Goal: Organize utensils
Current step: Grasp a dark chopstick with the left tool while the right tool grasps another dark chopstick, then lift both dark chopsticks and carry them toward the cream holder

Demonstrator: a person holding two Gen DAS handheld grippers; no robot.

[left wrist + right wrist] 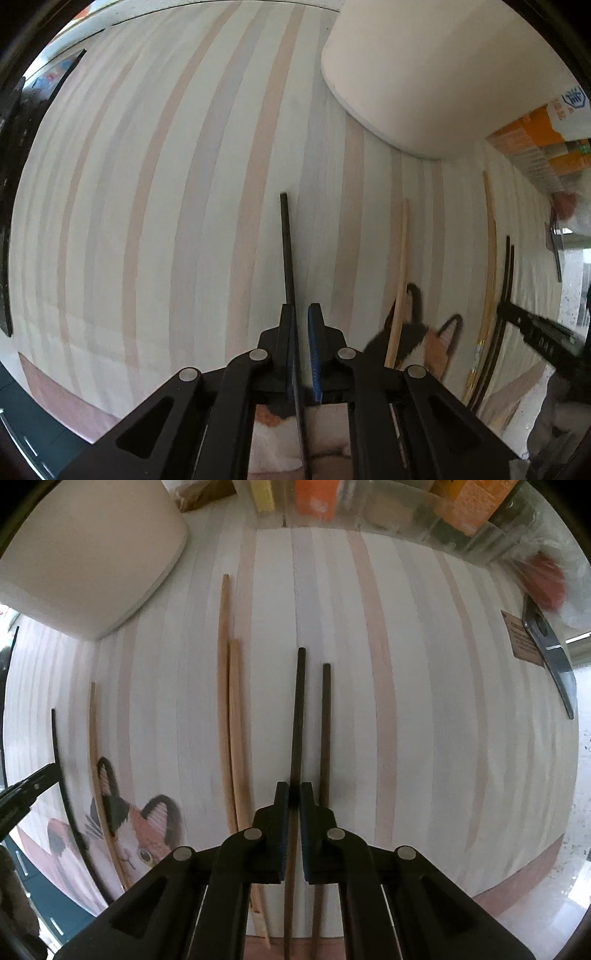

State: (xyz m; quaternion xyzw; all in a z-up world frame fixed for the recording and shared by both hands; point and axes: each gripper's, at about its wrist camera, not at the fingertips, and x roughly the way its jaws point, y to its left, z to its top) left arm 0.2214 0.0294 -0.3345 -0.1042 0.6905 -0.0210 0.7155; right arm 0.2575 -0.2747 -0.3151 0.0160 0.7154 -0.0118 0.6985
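The right hand-held gripper (294, 794), clamped on a dark slender chopstick (297, 716) beside its mate (325, 731) on the striped cloth-covered counter (443, 701), should be lowered level so both tips are aligned, while the left hand-held gripper (300, 314) is closed on another black chopstick (286, 247).

My way is free over the bare striped cloth (147, 221) at left. The white tub (424, 74) blocks the upper right; loose chopsticks (231, 720) line the right wrist view's centre-left.

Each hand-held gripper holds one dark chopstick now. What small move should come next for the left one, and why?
Probably carry the left hand-held gripper, shut on a black chopstick, toward the dark pair at the right hand-held gripper; light wooden chopsticks already lie paired.
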